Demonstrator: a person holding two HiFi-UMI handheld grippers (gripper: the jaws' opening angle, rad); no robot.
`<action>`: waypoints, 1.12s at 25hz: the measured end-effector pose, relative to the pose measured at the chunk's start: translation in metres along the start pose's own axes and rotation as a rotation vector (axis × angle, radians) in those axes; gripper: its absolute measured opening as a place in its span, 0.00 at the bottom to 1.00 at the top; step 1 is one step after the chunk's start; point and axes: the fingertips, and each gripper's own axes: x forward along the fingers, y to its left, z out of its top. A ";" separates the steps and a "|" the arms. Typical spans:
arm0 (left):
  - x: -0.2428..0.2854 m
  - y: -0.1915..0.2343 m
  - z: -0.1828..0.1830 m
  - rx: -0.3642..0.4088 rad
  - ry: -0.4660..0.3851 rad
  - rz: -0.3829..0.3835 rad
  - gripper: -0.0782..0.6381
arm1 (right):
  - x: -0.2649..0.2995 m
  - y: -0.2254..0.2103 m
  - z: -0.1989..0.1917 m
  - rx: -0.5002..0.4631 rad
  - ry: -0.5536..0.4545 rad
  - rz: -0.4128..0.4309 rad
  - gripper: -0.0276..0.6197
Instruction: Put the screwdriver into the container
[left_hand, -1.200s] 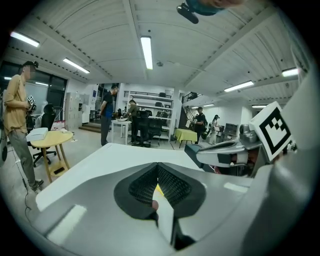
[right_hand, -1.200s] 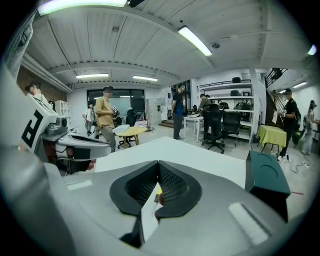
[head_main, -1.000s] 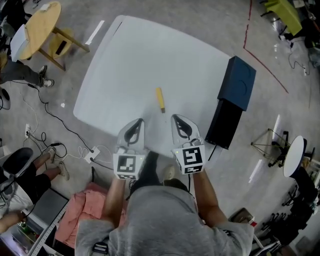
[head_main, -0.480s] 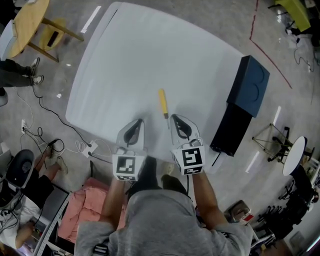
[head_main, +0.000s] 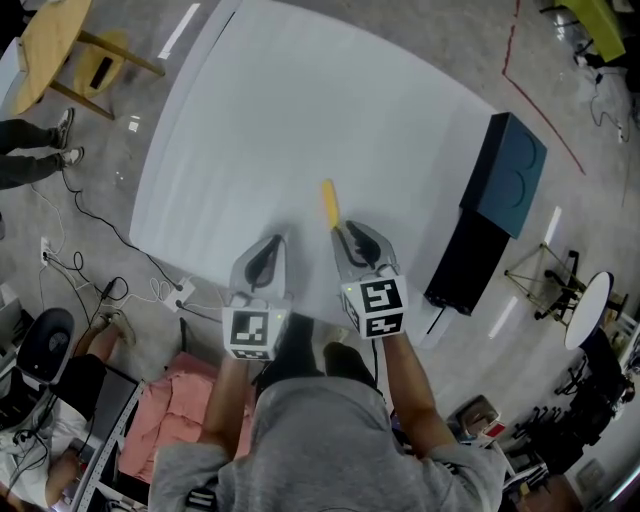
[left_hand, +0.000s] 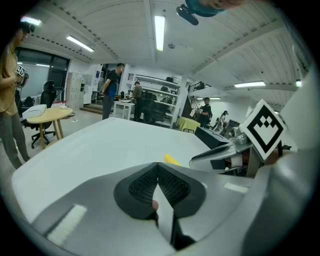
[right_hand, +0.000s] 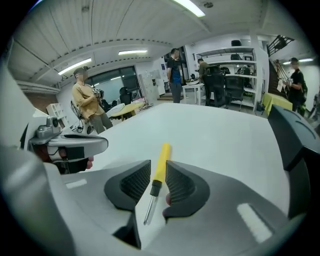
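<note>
— Surface?
— White table (head_main: 300, 110); yellow-handled screwdriver (head_main: 330, 203) flat near 6 o'clock edge, between pads of right gripper (right_hand: 158, 172), just been opening, not pressing; left gripper (left_hand: 158, 167) pinched together, empty.
— Edges, room?
— Dark blue container (head_main: 505, 175) beside 3 o'clock edge; floor cables (head_main: 150, 292) at 8; round wooden table (head_main: 45, 40) at 10.

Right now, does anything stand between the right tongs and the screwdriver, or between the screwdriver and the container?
Nothing visible. The right tongs have just been opening, and the screwdriver lies between their jaws, not gripped. The table is bare from there to the dark container.
</note>
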 end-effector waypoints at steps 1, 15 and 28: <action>0.000 0.001 0.000 -0.001 0.000 0.001 0.13 | 0.003 0.000 -0.001 0.004 0.016 0.004 0.21; 0.003 0.014 -0.006 -0.013 0.016 0.006 0.13 | 0.032 0.001 -0.017 -0.014 0.121 -0.032 0.19; 0.001 0.014 -0.002 -0.010 0.009 0.009 0.13 | 0.032 0.002 -0.018 0.007 0.126 -0.030 0.16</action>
